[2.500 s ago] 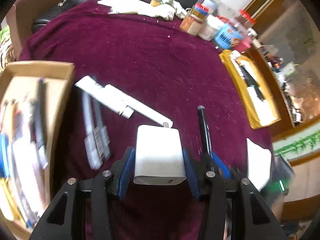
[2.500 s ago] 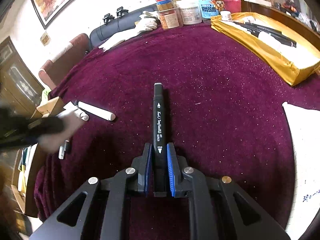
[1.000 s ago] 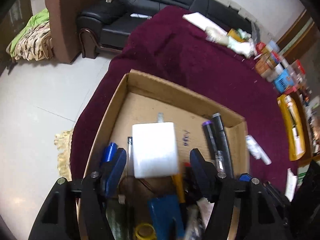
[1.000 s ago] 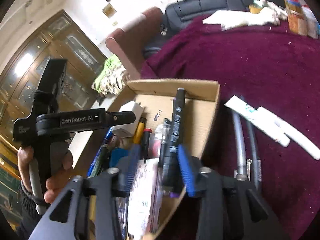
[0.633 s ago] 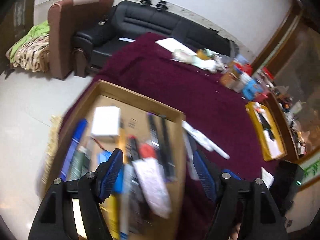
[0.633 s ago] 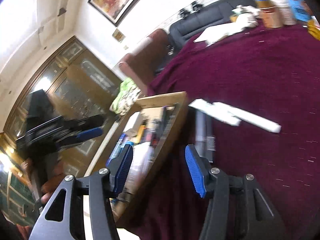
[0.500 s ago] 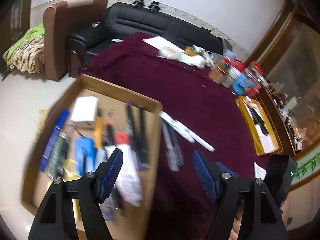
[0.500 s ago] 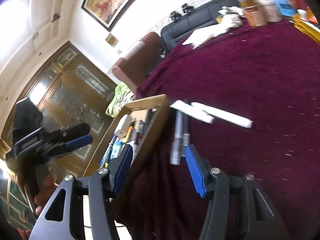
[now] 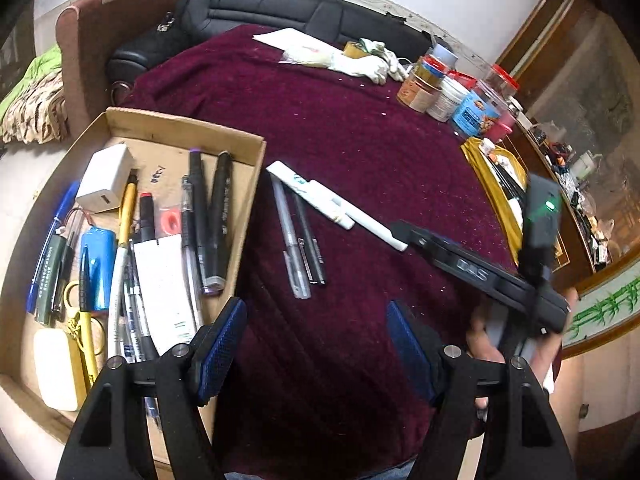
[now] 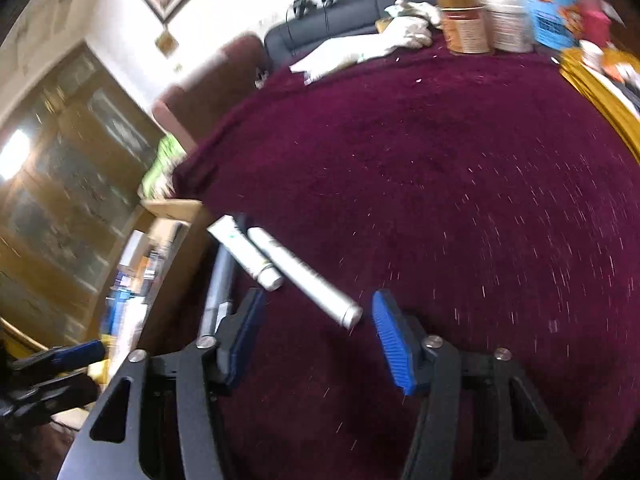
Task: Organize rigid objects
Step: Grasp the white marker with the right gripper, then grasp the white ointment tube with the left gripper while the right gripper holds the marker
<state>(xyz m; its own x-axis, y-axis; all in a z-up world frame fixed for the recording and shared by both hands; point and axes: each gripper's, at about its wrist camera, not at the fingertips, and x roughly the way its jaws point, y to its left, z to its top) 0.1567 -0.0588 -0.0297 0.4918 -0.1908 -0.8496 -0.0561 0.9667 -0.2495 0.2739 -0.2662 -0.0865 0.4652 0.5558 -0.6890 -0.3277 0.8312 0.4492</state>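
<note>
1. At the left edge of the counter sits the cardboard box, already packed with pens, 2 black markers and a white charger.
2. Just right of the box wall, 2 loose pens lie side by side on the maroon cloth, with 2 white tubes slanting away beside them.
3. The left gripper hangs above the cloth near the pens, its fingers wide apart and empty.
4. Further right, the right gripper has its fingers spread too, holding nothing, with the tip of the longer white tube between them.
5. The step in hand looks like picking up that tube. To do it well, I would slide forward so the pads close on the tube's middle, not its end, square the fingers across its length, and squeeze gently so it does not roll or pivot.
6. The view is blurred, so settling first would help.
</note>
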